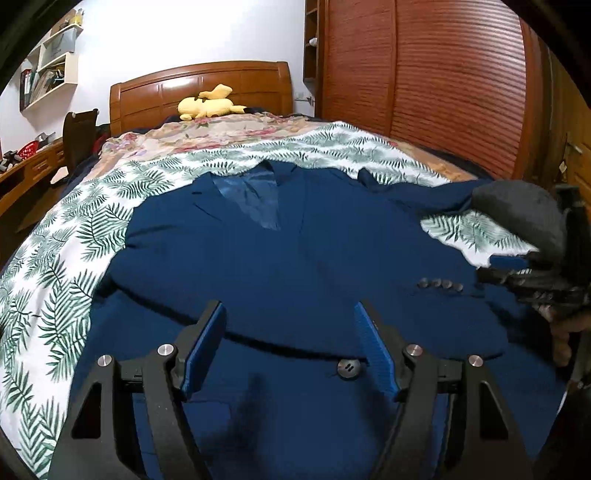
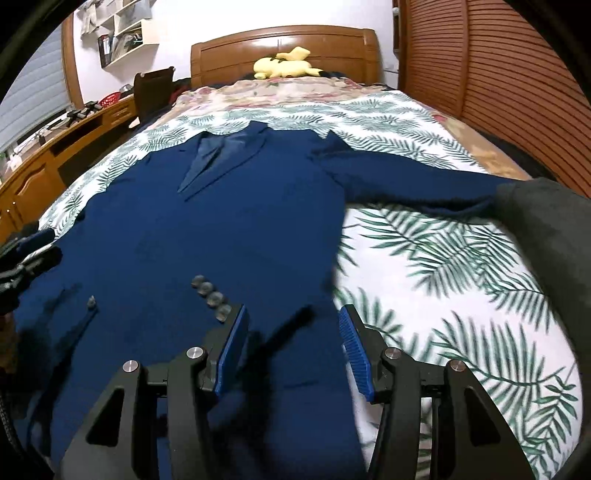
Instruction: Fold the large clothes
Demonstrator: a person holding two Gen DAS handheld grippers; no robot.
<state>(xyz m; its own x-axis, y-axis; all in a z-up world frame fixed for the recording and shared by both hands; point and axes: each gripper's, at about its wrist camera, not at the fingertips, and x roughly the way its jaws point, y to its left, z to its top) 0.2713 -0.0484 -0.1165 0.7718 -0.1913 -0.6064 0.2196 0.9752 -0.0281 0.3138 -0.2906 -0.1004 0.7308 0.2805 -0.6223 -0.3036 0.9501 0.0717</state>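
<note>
Wooden headboard [image 1: 199, 88], slatted wardrobe [image 1: 424, 81], white wall [image 1: 184, 33]

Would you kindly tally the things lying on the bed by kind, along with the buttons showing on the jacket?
Jackets: 1, the navy jacket
Plush toys: 1, the yellow plush
Sleeve-cuff buttons: 4
Front buttons: 1
Total: 7

We are looking at a matt navy cloth jacket [image 1: 295, 258] with a shinier satin lining [image 1: 255, 199], lying on a printed cotton sheet [image 2: 461, 266]; the wooden headboard [image 1: 199, 88] is gleaming glossy, and the ribbed gripper pads [image 2: 356, 354] are looking like plastic.
</note>
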